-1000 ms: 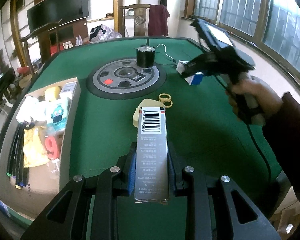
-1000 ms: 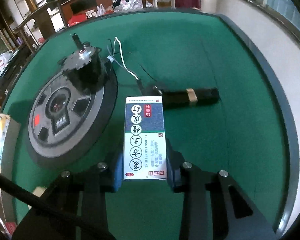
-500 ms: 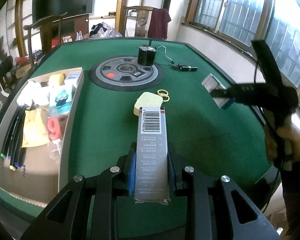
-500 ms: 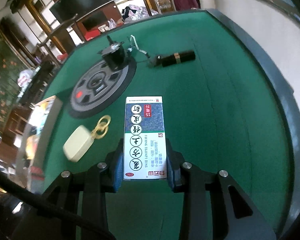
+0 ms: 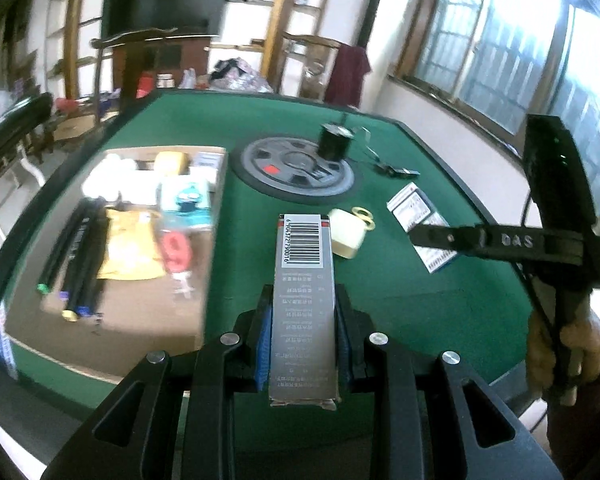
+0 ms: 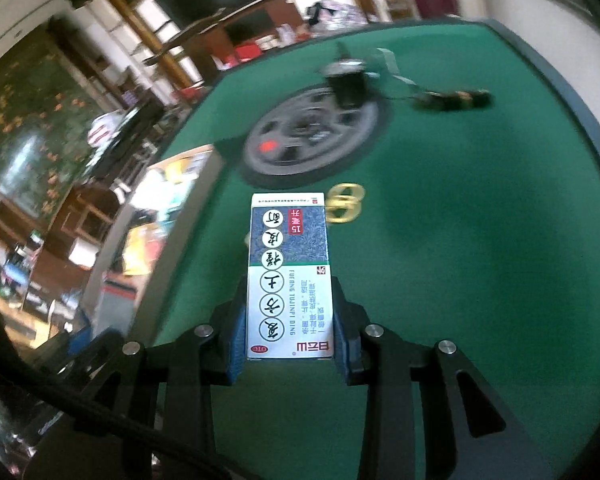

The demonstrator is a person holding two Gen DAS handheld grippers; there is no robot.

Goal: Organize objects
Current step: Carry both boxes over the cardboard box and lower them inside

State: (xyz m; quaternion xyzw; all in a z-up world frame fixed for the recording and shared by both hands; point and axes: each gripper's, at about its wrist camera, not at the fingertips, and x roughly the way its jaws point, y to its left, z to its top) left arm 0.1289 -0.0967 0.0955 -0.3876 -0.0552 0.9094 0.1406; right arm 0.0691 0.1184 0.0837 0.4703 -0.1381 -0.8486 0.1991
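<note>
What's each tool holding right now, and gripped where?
Left tool: grey barcode box, long sides, near end. Right tool: white-blue medicine box, same hold.

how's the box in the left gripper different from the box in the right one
The grey box shows a barcode face with small print; the white and blue box shows large Chinese characters. The grey box looks narrower, the white and blue one wider. Both are clamped lengthwise between fingers, in the left gripper and right gripper.
</note>
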